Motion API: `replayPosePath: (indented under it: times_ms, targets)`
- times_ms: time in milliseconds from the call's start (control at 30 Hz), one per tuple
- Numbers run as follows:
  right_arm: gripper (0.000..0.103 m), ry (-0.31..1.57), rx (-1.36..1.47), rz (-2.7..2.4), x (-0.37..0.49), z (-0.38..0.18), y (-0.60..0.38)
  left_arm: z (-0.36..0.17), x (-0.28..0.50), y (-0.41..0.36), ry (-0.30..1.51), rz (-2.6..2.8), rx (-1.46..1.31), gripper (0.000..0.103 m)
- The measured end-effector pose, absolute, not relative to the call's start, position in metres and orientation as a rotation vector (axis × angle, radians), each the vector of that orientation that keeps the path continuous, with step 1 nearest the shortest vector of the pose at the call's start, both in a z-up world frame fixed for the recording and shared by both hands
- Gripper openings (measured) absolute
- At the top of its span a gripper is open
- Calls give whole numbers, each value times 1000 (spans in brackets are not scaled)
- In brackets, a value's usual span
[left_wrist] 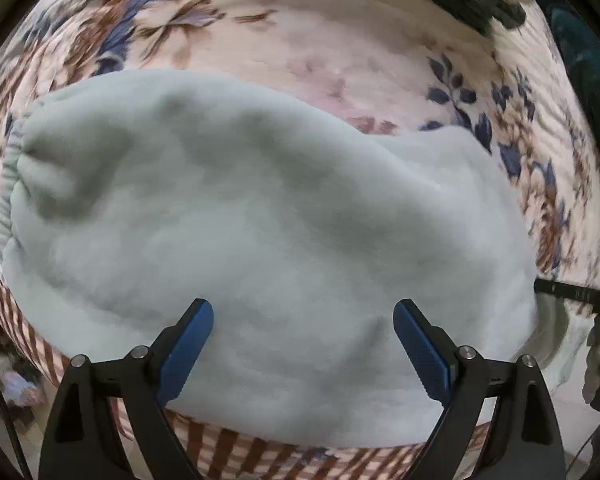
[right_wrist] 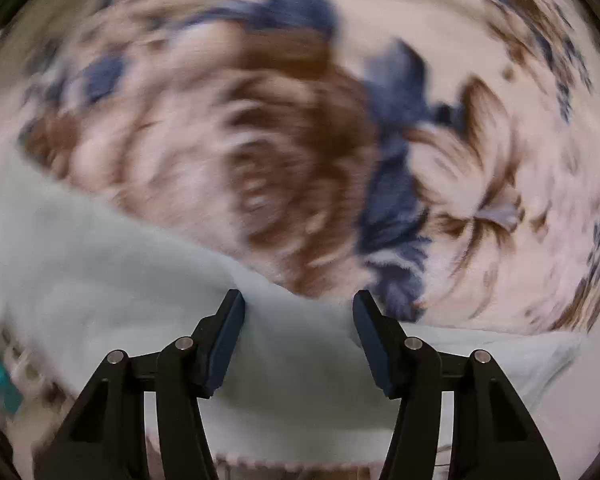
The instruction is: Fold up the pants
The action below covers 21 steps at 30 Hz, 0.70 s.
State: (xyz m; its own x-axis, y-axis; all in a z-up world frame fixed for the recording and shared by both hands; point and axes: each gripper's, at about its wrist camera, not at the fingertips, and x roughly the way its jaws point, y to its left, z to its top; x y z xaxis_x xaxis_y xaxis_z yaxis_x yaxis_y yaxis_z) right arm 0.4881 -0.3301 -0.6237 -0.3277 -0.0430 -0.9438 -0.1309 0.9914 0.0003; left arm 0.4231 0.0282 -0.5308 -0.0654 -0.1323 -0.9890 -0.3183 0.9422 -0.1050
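I see the pale mint-green fleece pants lying folded on the floral pink, brown and blue bedspread, close to its striped near edge, the gathered elastic waistband at the left. My left gripper hangs above the pants with its blue-padded fingers wide apart, holding nothing. My right gripper stands partly apart over the pants' edge, fabric below it but unclamped; that view is blurred.

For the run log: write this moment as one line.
pants: folded on bedspread | left gripper: open, empty | right gripper: open, empty
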Motion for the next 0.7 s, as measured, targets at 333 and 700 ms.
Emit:
replayPosePath:
  times_ms: [333,700]
  targets:
    - [85,1615,369,90,441,-537,-321,-486,382,117,1533,298,-561,92]
    - [79,1938,988,-19,268,-632,-185,-520,333,249,1502,486,-786,83]
